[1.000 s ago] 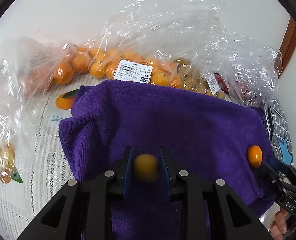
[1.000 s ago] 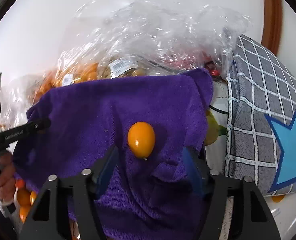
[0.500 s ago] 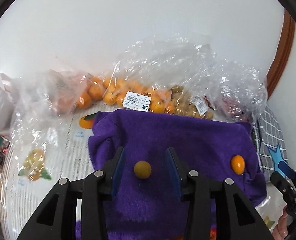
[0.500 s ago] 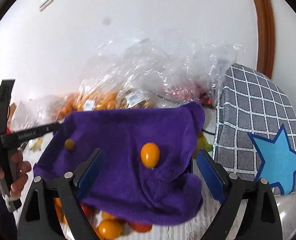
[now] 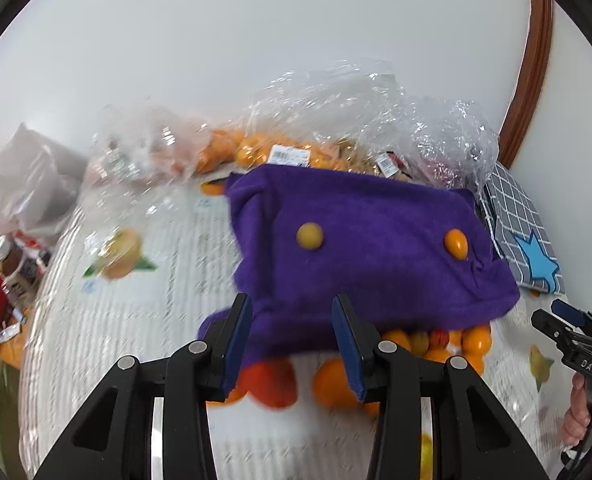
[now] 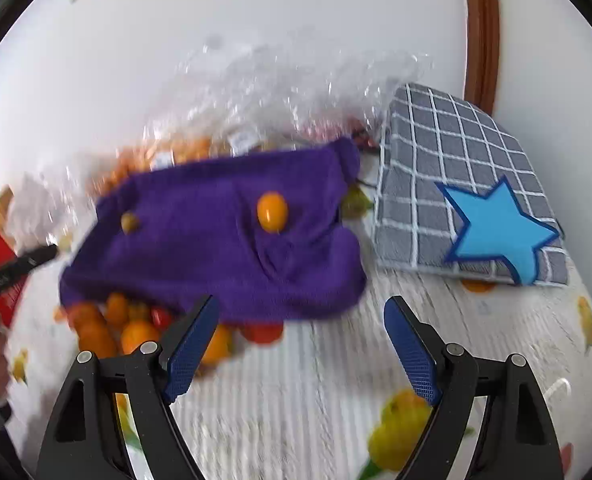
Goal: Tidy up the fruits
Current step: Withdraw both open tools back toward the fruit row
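Observation:
A purple towel lies draped over a heap of oranges and red fruit that shows under its near edge. Two small fruits rest on top of it. One is a yellowish one, the other an orange oval one. My left gripper hovers open at the towel's near edge with nothing between its pads. My right gripper is over the tablecloth just short of the towel. Its jaws are closing, still wide apart, with nothing between them.
Clear plastic bags of oranges are piled against the white wall behind the towel. A grey checked cushion with a blue star lies to the right. Bottles and a red box stand at far left. A fruit-print tablecloth covers the table.
Both grippers have drawn back and up from the towel. The left one let go of the yellowish fruit, which stays on the towel. Fruit under the towel's near edge has come into view.

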`<state>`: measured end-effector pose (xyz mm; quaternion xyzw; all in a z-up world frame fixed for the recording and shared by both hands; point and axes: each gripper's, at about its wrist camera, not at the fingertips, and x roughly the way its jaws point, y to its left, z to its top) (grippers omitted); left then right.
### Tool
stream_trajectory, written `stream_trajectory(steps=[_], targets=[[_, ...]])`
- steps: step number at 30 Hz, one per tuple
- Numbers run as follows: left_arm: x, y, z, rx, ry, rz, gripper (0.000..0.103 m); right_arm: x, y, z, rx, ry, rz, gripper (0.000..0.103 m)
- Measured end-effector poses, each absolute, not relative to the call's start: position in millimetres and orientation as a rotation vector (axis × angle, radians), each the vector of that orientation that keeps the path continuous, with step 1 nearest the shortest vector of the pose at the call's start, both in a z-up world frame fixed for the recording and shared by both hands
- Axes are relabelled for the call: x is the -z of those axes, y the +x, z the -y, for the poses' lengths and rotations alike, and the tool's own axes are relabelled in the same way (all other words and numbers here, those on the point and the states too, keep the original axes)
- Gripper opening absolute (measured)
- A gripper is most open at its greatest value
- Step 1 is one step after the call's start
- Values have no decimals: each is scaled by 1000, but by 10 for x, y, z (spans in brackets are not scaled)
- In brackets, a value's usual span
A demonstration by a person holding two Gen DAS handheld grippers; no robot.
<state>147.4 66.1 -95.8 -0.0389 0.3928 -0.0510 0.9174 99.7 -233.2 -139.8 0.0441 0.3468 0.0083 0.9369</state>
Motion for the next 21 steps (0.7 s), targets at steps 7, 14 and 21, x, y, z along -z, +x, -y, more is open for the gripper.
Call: stream_trajectory(steps=[7, 14, 21], targets=[[906, 1182, -851, 120, -149, -814, 39, 1462, 727, 2212, -4, 84, -726, 77], [1025, 1045, -826, 125, -128, -826, 39, 1664, 518, 2155, -91, 99, -763, 85], [1195, 1028, -776, 136, -103, -832, 39, 1838, 467, 2191, -86, 175, -818, 85]])
